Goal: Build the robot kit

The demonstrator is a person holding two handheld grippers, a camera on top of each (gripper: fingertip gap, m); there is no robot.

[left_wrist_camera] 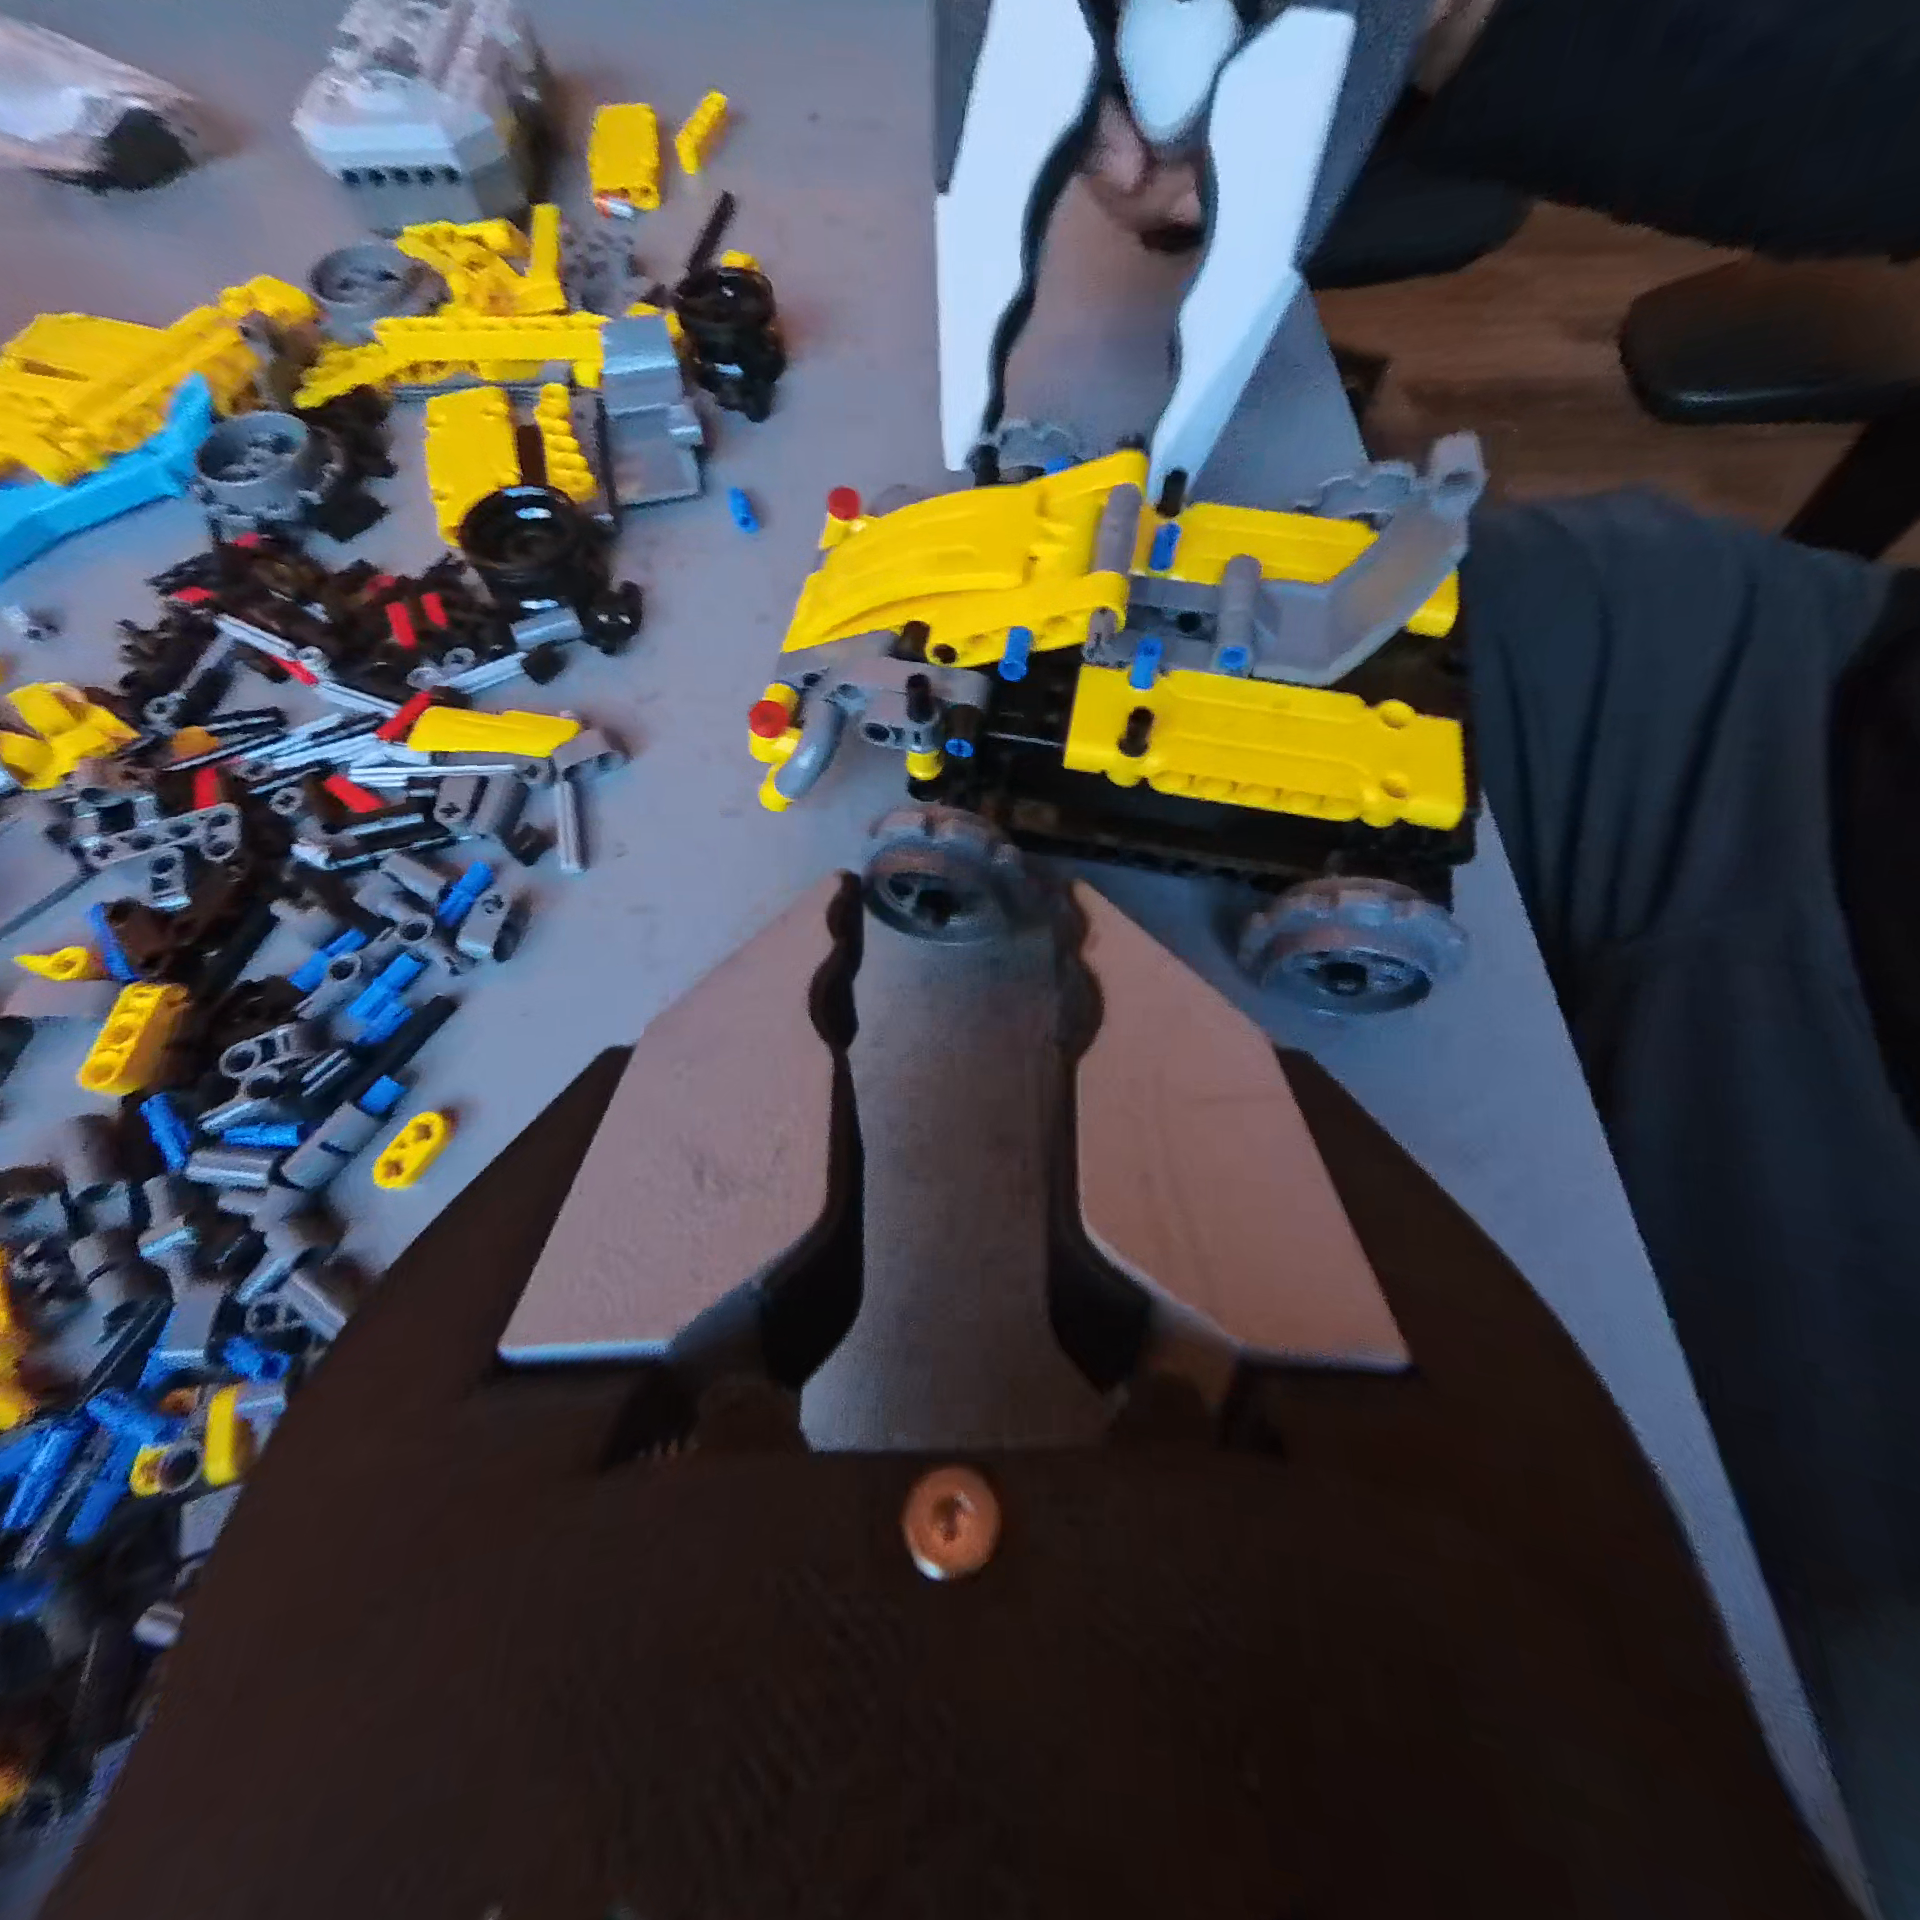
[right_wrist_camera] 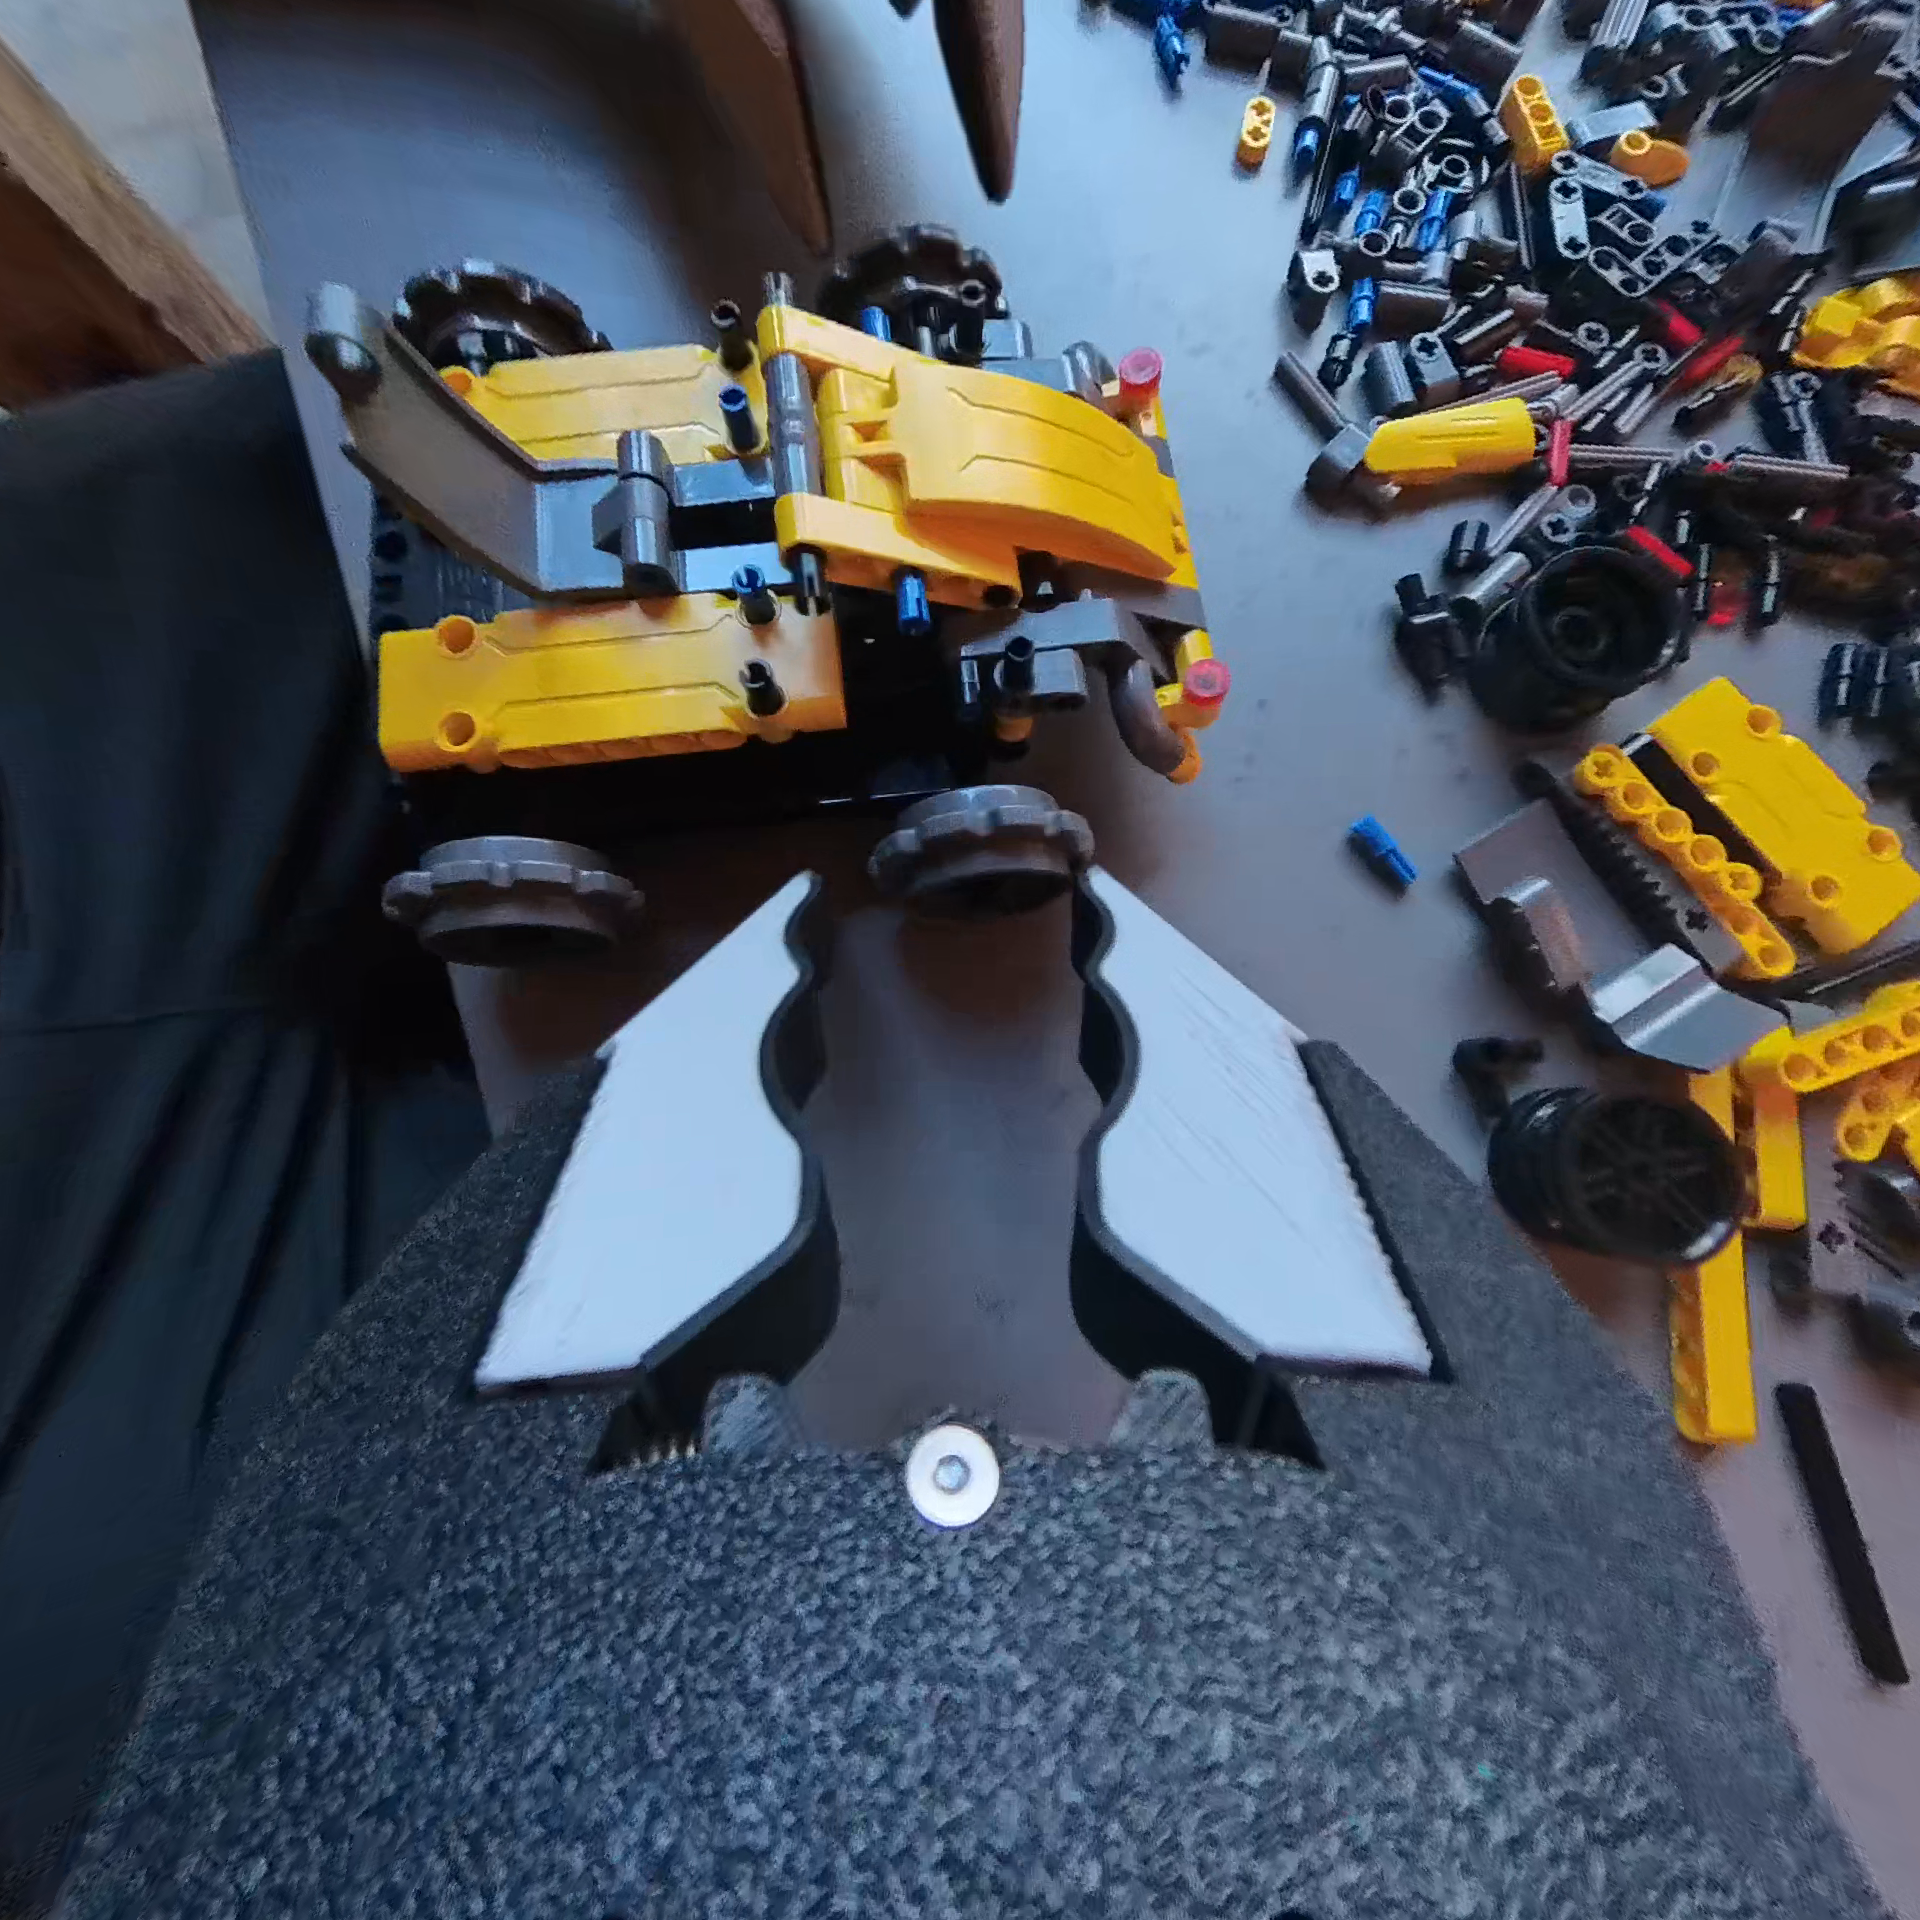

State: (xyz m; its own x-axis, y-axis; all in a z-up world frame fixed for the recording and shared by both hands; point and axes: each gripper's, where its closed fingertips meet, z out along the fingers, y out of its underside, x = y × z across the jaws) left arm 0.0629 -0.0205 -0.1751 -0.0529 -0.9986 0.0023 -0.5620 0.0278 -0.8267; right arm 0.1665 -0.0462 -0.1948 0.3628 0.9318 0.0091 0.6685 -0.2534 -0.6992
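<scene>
Both tongs stand released with nothing between their fingers, 1 on each side of a partly built yellow and black toy vehicle (left_wrist_camera: 1143, 665) that sits on the grey table (left_wrist_camera: 831, 187) near its edge. From the left wrist view, the brown left gripper (left_wrist_camera: 956, 904) has its tips just beside the vehicle's dark grey front wheel hub (left_wrist_camera: 935, 878), whether touching or not I cannot tell, with a second hub (left_wrist_camera: 1345, 961) off to the right. Opposite, the white right gripper (right_wrist_camera: 951, 894) frames the hub (right_wrist_camera: 982, 847) on the vehicle's far side, its tips close to it, while another hub (right_wrist_camera: 514, 894) lies to its left. A large scatter of loose bricks (right_wrist_camera: 1558, 260), yellow, black, grey, blue and red, covers the table beside the vehicle, among them 2 black wheels (right_wrist_camera: 1610, 1174), a yellow panel assembly (right_wrist_camera: 1756, 810) and 1 lone blue pin (right_wrist_camera: 1382, 850). Dark cloth (left_wrist_camera: 1683, 935) hangs at the table's edge.
</scene>
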